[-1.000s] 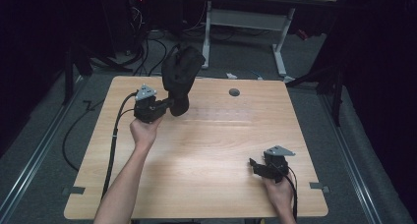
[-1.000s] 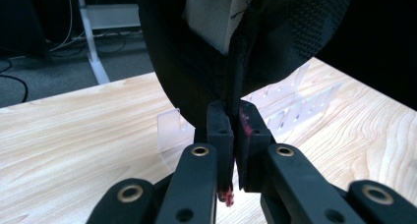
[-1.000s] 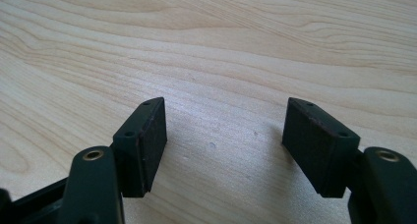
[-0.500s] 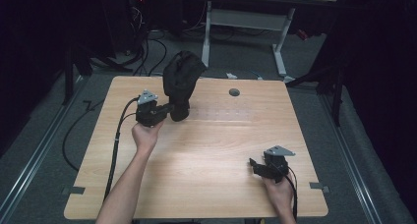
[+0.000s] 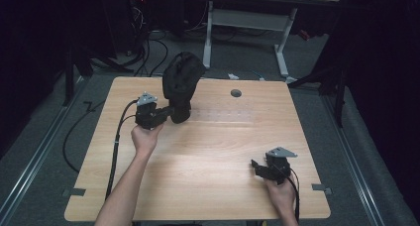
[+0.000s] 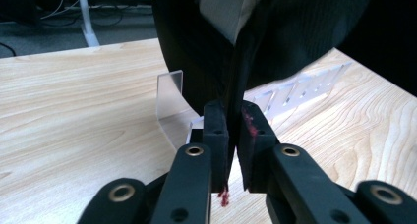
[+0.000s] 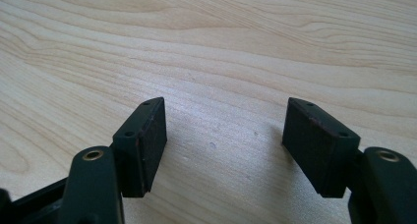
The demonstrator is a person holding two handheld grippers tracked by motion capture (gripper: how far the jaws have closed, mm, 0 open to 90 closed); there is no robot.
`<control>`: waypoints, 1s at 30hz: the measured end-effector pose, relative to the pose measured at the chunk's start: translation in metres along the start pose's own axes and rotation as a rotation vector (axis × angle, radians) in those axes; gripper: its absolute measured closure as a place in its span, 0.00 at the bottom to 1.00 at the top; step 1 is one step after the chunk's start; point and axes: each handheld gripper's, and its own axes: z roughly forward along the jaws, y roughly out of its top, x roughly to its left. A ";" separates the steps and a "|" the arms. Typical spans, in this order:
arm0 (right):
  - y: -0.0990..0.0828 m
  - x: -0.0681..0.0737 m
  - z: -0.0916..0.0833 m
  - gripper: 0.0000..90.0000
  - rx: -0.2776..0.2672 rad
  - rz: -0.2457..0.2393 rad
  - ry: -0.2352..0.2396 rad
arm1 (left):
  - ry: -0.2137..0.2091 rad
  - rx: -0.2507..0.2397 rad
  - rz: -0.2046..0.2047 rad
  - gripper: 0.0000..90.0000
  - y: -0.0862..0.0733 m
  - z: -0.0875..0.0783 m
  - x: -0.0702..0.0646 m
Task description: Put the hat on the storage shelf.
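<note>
A black cap (image 5: pixel 182 80) hangs upright over the far left of the wooden table (image 5: pixel 198 161). My left gripper (image 5: pixel 174 112) is shut on its lower edge. In the left gripper view the jaws (image 6: pixel 235 121) pinch a fold of the black cap (image 6: pixel 295 37), whose pale inner lining shows at the top. Right behind the jaws a clear plastic rack (image 6: pixel 169 101) with slots lies on the wood, and it appears faintly as the clear rack (image 5: pixel 233 114) to the right of the cap. My right gripper (image 5: pixel 255 165) rests at the front right, open, and the right gripper (image 7: pixel 223 135) has bare wood between its pads.
A round cable hole (image 5: pixel 236 93) sits near the table's far edge. A black cable (image 5: pixel 116 146) trails from the left gripper down the left side. Beyond the table stand a white desk frame (image 5: pixel 247 23) and floor cables.
The left gripper and the cap have sunk slightly and come a little nearer to the person. The right gripper has stayed put.
</note>
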 end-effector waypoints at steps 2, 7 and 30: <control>0.000 0.000 0.000 0.37 0.000 0.000 0.000 | 0.005 0.006 0.006 0.90 0.000 -0.001 0.000; 0.000 0.000 0.000 0.37 0.000 0.001 0.000 | 0.021 0.014 0.005 0.79 0.001 -0.002 -0.001; 0.000 0.000 0.000 0.37 0.000 0.000 0.001 | 0.047 0.031 -0.004 0.49 0.005 -0.026 -0.003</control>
